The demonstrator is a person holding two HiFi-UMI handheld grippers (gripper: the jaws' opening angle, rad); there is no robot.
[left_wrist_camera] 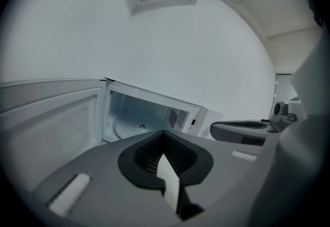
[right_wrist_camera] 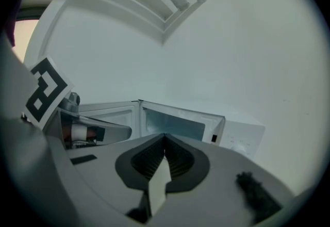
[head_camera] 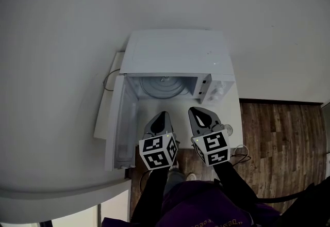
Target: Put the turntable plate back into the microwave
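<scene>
A white microwave point(head_camera: 175, 53) stands against the wall with its door point(head_camera: 117, 123) swung open to the left. The round glass turntable plate point(head_camera: 164, 86) lies flat on the floor of its cavity, seen too in the left gripper view as the plate point(left_wrist_camera: 135, 127). My left gripper point(head_camera: 162, 115) and right gripper point(head_camera: 195, 112) hover side by side in front of the opening, apart from the microwave. Both are shut with nothing between the jaws. In the right gripper view the cavity point(right_wrist_camera: 172, 129) shows only partly.
The microwave sits on a white countertop point(head_camera: 234, 112) whose right edge drops to a wooden floor point(head_camera: 283, 143). The control panel point(head_camera: 216, 89) is at the right of the cavity. A cable point(head_camera: 107, 80) loops behind the open door.
</scene>
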